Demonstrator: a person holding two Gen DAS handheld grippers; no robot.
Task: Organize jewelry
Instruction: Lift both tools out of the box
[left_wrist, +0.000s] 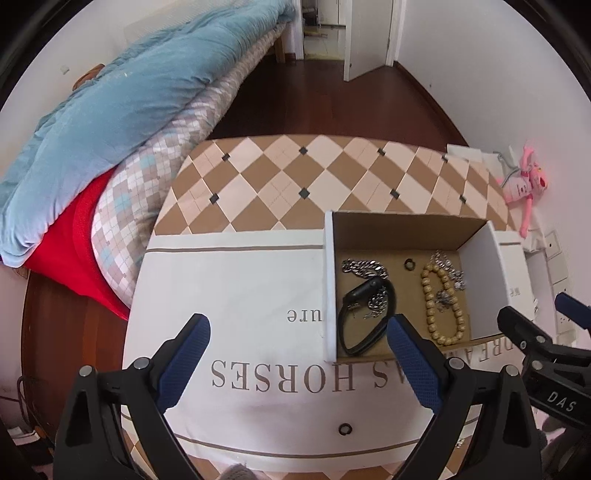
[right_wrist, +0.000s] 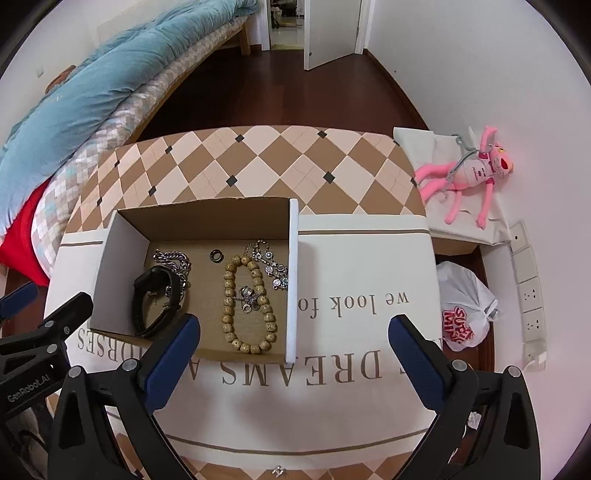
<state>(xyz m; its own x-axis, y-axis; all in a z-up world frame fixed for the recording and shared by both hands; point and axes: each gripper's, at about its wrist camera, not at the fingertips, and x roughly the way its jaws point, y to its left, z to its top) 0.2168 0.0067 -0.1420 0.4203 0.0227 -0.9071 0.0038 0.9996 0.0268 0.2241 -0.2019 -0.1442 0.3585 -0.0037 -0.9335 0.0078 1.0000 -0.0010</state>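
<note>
Both grippers, left (left_wrist: 297, 356) and right (right_wrist: 293, 354), gape wide and empty. Ahead of them, a box (right_wrist: 293, 277) holds beads (right_wrist: 245, 302), a watch (right_wrist: 153, 301) and chains (right_wrist: 271, 264).

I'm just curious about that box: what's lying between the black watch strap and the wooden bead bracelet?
In the right wrist view, a chunky silver chain lies partly under the black watch strap; past it, bare cardboard floor up to the wooden bead bracelet.

Tan bead bracelet (right_wrist: 246, 306), black watch (right_wrist: 155, 301) and silver chain (left_wrist: 364, 268) lie in a brown-floored, white-walled box (right_wrist: 293, 280); tan-and-cream diamond-checked cloth (right_wrist: 258, 162) beneath; pink plush toy (right_wrist: 469, 173) at two o'clock; blue quilt (left_wrist: 110, 99) at ten o'clock
</note>
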